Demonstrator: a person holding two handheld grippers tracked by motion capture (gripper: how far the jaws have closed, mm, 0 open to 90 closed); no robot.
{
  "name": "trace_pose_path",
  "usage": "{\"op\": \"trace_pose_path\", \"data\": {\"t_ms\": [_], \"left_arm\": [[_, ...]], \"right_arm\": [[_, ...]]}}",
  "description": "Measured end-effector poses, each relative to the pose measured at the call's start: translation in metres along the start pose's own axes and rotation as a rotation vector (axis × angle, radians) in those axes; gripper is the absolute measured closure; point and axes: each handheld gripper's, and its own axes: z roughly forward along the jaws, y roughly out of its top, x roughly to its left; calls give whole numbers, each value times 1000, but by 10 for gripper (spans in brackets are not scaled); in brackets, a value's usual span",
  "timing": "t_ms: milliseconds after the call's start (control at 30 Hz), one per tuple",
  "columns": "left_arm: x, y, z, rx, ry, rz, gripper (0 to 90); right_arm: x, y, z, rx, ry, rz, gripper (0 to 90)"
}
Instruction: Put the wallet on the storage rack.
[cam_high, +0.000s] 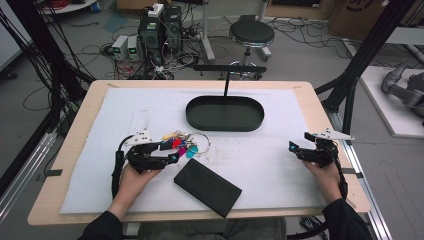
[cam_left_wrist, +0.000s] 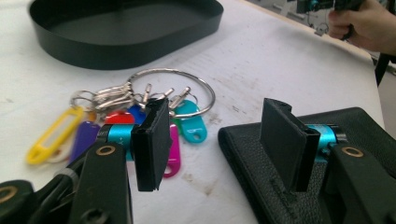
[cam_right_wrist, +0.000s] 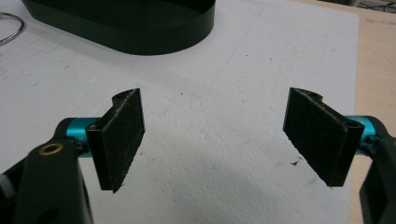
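Note:
A bunch of keys (cam_high: 181, 142) with coloured tags on a large metal ring lies on the white mat (cam_high: 270, 150), left of centre. My left gripper (cam_high: 171, 152) is right by it, held from the lower left. In the left gripper view the left gripper (cam_left_wrist: 219, 140) is open: one jaw stands in front of the key tags (cam_left_wrist: 191, 123), the other over a black leather-like case (cam_left_wrist: 243, 158), with bare mat between them. My right gripper (cam_high: 295, 149) rests at the mat's right side. Seen in its own view, the right gripper (cam_right_wrist: 219, 135) is open over bare mat.
An oval black tray (cam_high: 225, 122) with an upright T-shaped post (cam_high: 227, 80) stands at the back centre of the mat. The black case (cam_high: 207, 187) lies near the front edge. A stool (cam_high: 251, 34) and cables are on the floor beyond the table.

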Motion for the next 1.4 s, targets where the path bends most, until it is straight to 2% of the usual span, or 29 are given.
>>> {"op": "trace_pose_path", "data": {"t_ms": [267,400,533,633,833,900,967,1000,1067,1233,1400], "left_arm": [[-9,1,25,76,-7,0,448],[-10,1,37,116,5,-30,454],[-10,0,46,170,9,-39,479],[-11,-1,51,191,2,-43,497],[-11,-2,51,197,-11,-63,538],[-10,-3,51,203,-37,-112,590],[-10,-3,51,205,-39,-124,610],[-9,-4,51,205,-60,-139,644],[-9,-4,51,206,-67,-154,672],[-9,-4,49,195,-60,-155,718],[-12,-3,45,171,-43,-116,797]], "right_arm": [[1,0,0,4,0,-14,214],[2,0,-1,5,-1,-13,214],[3,0,0,6,0,-11,214],[3,0,0,4,-2,-18,214],[3,0,0,6,-3,-20,216],[3,0,-1,5,-1,-21,216],[3,0,-1,6,0,-21,216],[3,0,-1,6,-1,-22,216],[4,1,-1,3,0,-22,216],[5,1,-2,0,3,-26,216],[10,3,-4,-19,12,-29,216]]}}
